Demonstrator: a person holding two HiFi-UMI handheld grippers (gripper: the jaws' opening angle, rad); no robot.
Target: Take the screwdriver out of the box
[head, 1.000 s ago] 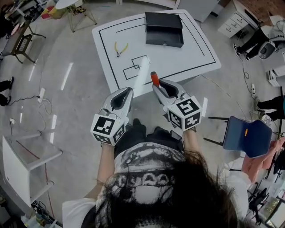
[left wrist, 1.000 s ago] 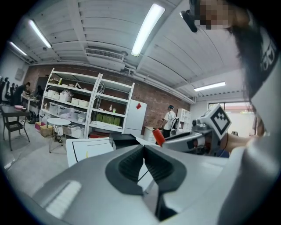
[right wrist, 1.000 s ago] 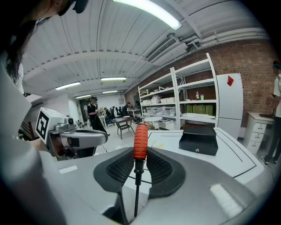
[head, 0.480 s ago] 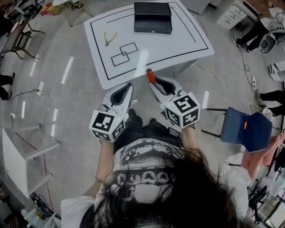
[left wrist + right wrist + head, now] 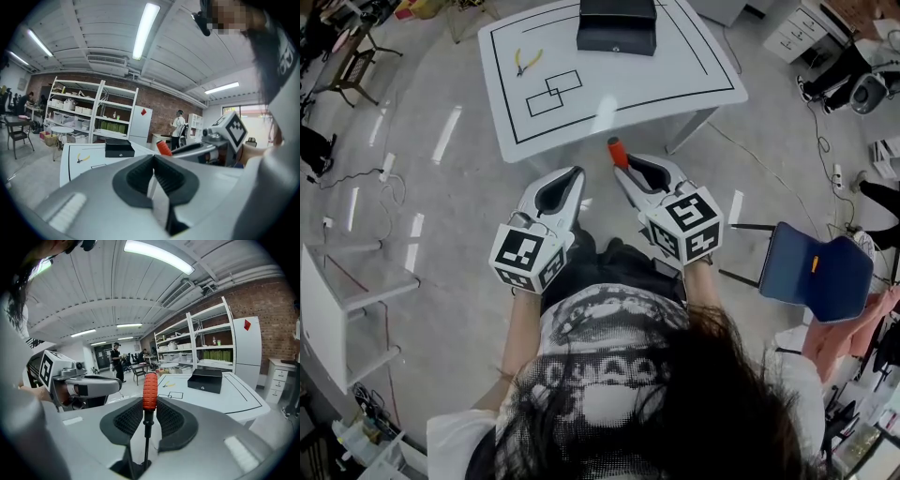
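My right gripper is shut on the screwdriver; its black shaft runs back between the pads and its orange handle sticks out past the fingertips. My left gripper hangs beside it with its jaws shut and nothing in them. Both are over the floor, short of the white table. The black box stands closed at the table's far edge, also seen in the right gripper view.
Yellow-handled pliers lie on the table's left part, beside taped rectangles. A blue chair stands to my right, a white stand to my left. Cables trail on the floor at left. Shelving and a person are far behind the table.
Both grippers and I have drawn back from the table, which has slid toward the top of the head view. The screwdriver stays gripped in the right gripper.
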